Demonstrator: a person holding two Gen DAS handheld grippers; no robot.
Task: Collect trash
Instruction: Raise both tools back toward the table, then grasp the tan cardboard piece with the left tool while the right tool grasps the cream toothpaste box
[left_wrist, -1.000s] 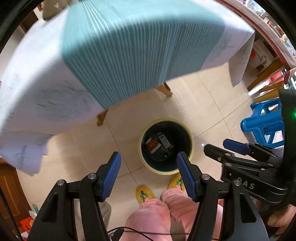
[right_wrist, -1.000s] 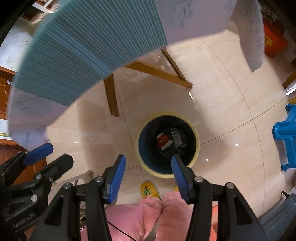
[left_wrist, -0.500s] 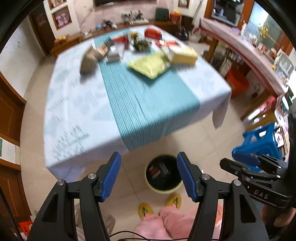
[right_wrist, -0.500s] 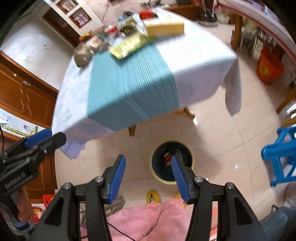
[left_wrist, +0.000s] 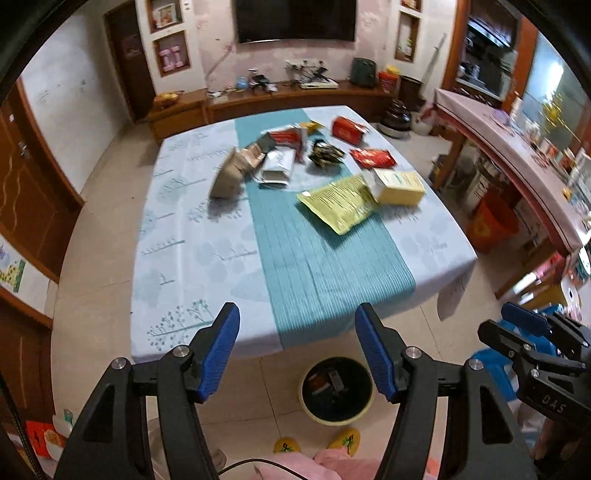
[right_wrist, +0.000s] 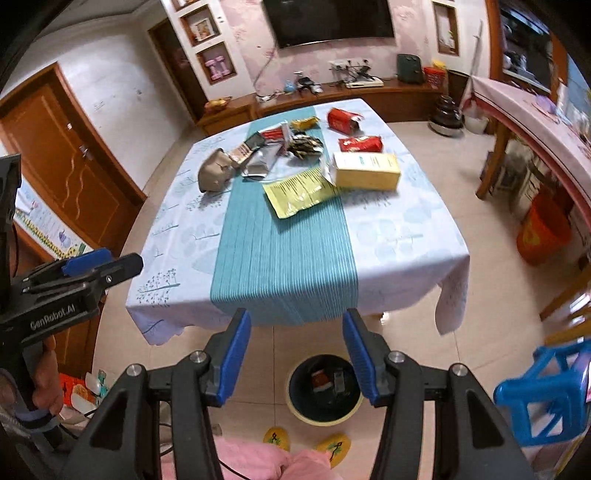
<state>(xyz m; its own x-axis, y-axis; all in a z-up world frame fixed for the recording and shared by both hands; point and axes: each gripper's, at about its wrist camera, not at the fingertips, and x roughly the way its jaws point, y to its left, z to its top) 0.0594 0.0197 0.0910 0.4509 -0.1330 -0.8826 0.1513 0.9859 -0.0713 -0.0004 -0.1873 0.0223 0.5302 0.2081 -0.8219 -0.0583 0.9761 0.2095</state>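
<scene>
Trash lies on the far half of the table (left_wrist: 184, 258): a yellow flat packet (left_wrist: 338, 203) (right_wrist: 297, 192), a yellow box (left_wrist: 399, 181) (right_wrist: 365, 170), red wrappers (left_wrist: 372, 157) (right_wrist: 360, 144), a silver pouch (left_wrist: 277, 168) (right_wrist: 262, 162) and a brown bag (left_wrist: 227, 177) (right_wrist: 214, 173). A yellow-rimmed bin (left_wrist: 337, 391) (right_wrist: 325, 391) with trash inside stands on the floor at the table's near edge. My left gripper (left_wrist: 297, 350) is open and empty above the bin. My right gripper (right_wrist: 295, 356) is open and empty beside it.
A teal runner (left_wrist: 310, 258) crosses the tablecloth. A blue plastic stool (right_wrist: 546, 391) stands at the right. An orange bucket (right_wrist: 543, 232) sits by a side table. Wooden doors (right_wrist: 74, 166) are at the left. My feet in yellow slippers (right_wrist: 277, 437) are below.
Both grippers have lifted and tilted up from looking down at the bin under the table edge. The whole tabletop and its trash have come into view. Both stay open and empty.
</scene>
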